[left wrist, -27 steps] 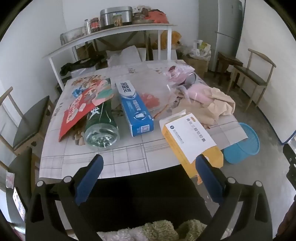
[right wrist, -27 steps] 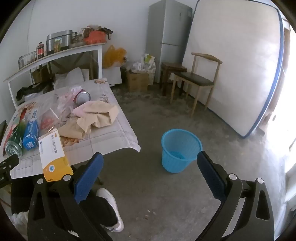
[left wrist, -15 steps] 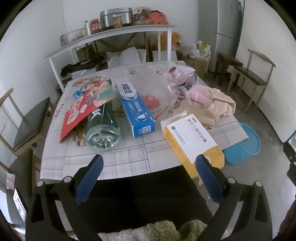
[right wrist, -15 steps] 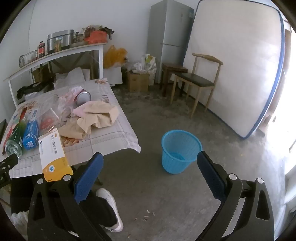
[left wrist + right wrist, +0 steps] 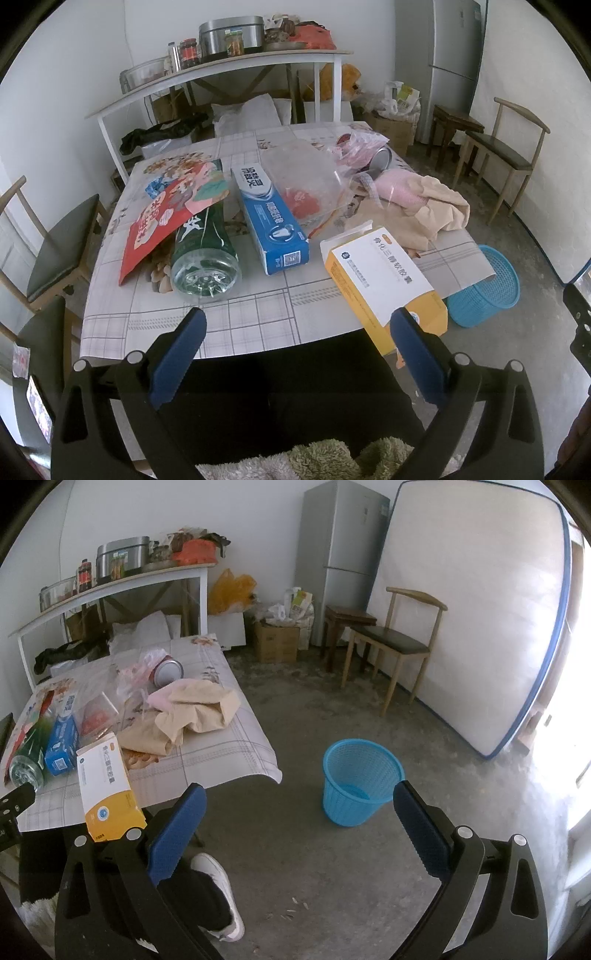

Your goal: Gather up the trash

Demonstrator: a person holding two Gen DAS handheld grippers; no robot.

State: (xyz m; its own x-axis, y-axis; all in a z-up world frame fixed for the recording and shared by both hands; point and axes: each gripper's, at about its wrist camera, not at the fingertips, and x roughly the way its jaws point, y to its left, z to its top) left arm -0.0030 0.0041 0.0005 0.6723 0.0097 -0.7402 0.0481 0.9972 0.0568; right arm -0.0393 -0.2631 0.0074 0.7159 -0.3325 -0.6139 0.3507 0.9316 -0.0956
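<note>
1. Your left gripper [image 5: 293, 332] has its blue-padded fingers [image 5: 177, 354] spread wide and holding nothing, low in the frame in front of the table [image 5: 258, 314].
2. Your right gripper [image 5: 299, 808] is spread just as wide and equally empty, at the bottom of its frame above bare floor.
3. Trash lies across the tabletop: a green bottle [image 5: 203, 254] on its side at centre left, its neck hidden under a red printed bag [image 5: 166, 214].
4. Beside the bottle lies a blue toothpaste box [image 5: 271, 221], and the white-and-yellow box [image 5: 384, 284] overhangs the table's near right edge.
5. Beyond them, a clear plastic bag [image 5: 310, 181] covers something red that you cannot make out; crumpled beige and pink cloth [image 5: 417, 206] sits to its right.
6. Your blue basket [image 5: 360, 781] stands on the floor at centre frame in the right view; in the left view the tablecloth cuts off part of it.
</note>
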